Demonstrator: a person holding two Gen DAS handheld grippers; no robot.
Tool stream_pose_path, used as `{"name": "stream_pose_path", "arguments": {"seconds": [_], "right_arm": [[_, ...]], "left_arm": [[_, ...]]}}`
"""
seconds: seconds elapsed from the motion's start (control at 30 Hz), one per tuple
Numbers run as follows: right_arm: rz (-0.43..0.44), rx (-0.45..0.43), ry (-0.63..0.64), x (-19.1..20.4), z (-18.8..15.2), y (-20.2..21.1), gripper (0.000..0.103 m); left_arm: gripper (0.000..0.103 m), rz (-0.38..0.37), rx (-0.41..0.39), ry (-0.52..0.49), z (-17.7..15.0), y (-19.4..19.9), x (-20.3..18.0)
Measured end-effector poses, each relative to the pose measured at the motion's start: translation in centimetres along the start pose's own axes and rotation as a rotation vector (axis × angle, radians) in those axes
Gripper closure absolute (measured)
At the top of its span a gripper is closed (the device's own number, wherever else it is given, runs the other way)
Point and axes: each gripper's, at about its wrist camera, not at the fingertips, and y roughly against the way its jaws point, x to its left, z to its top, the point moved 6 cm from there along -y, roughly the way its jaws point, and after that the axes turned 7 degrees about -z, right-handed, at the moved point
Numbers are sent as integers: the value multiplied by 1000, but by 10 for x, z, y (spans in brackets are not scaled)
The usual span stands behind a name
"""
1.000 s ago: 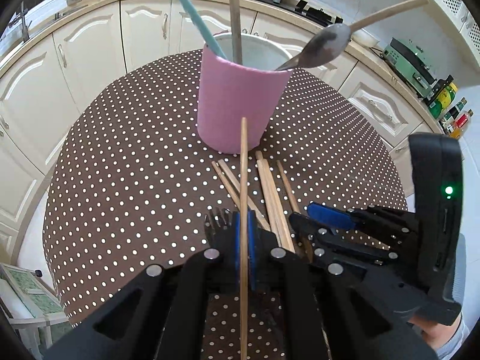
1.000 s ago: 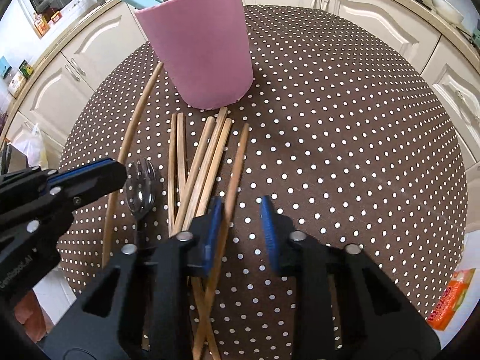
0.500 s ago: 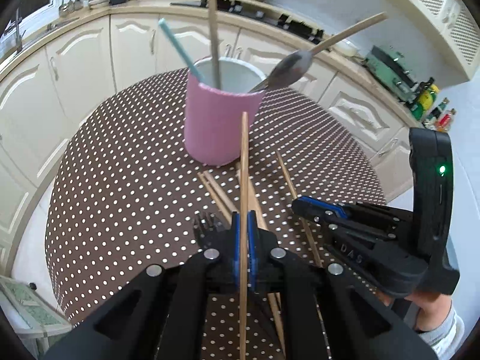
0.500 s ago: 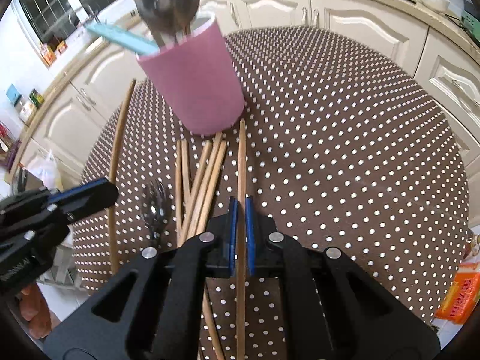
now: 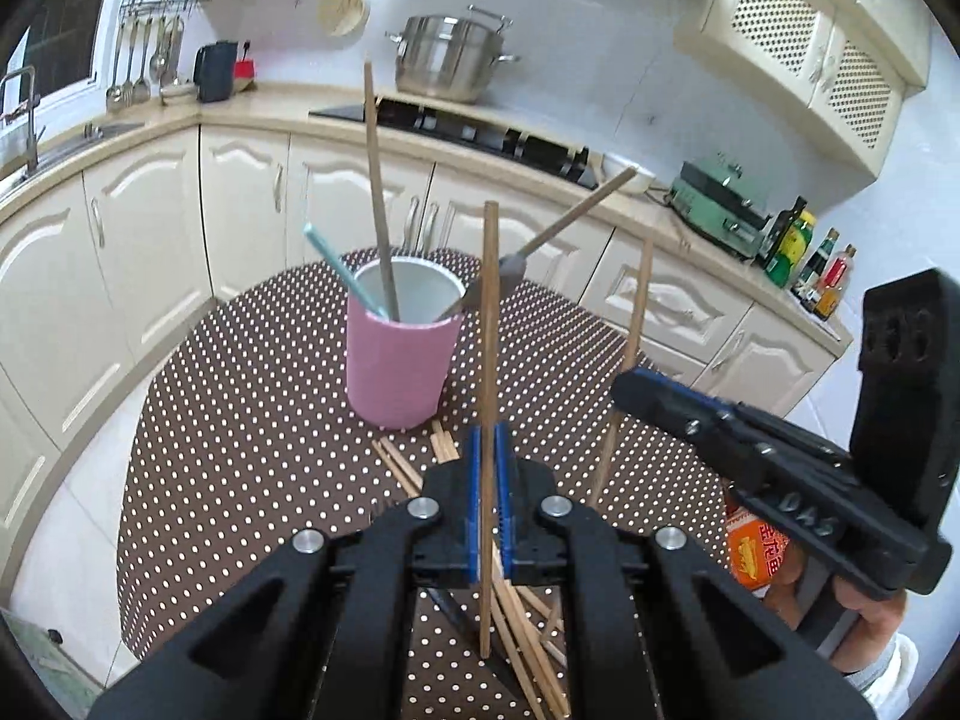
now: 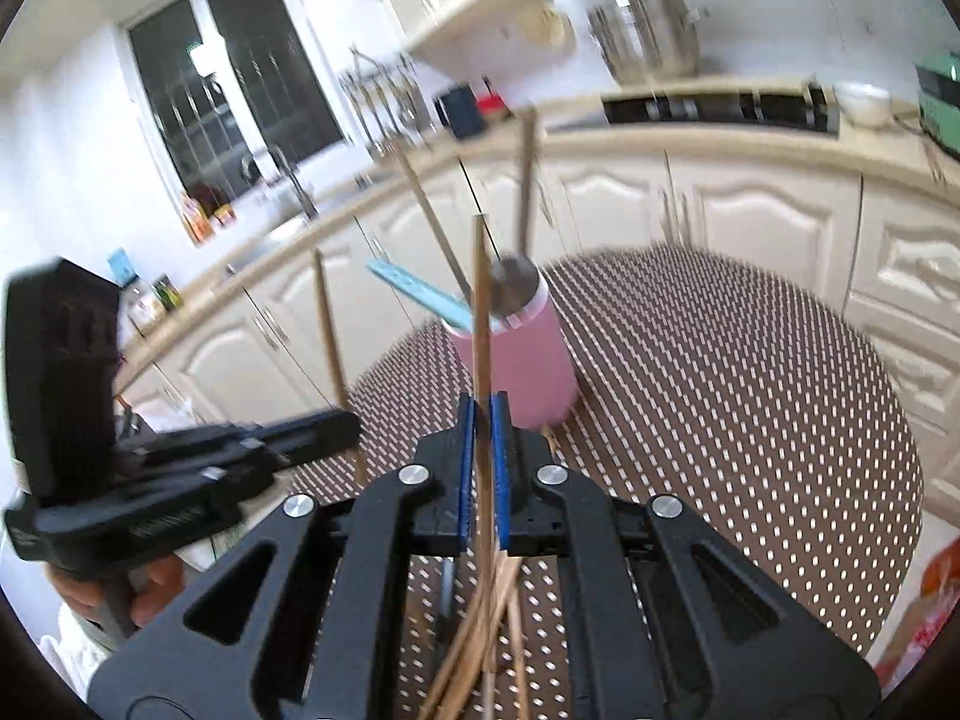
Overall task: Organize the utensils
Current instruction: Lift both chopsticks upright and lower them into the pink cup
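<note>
Each gripper, left [image 5: 487,492] and right [image 6: 482,468], is clamped on one upright chopstick [image 5: 489,330], mid-carry; next, tip both into the pink cup [image 5: 399,360]

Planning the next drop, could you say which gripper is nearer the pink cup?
Right, by a little: the right gripper has the pink cup just past its tips; the left gripper sits farther back.

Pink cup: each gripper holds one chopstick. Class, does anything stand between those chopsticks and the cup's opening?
Nothing stands in the open air between either held chopstick and the pink cup. At the mouth itself, a wooden stick, a teal handle and a spoon already lean, so part of the opening is taken.
</note>
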Motion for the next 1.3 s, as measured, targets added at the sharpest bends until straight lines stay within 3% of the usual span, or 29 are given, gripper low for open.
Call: {"name": "stream_pose_path", "arguments": {"seconds": [0.47, 0.9, 1.17, 1.3], "right_arm": [[-35, -238, 85, 34, 56, 30, 97], [-73, -403, 112, 44, 104, 28, 97], [-84, -437, 101, 36, 115, 10, 97], [-93, -424, 97, 32, 115, -4, 97]], "left_arm": [[98, 46, -263, -70, 53, 50, -15], [98, 118, -477, -66, 109, 55, -14], [98, 159, -575, -64, 131, 42, -6], [98, 156, -577, -64, 134, 28, 0]]}}
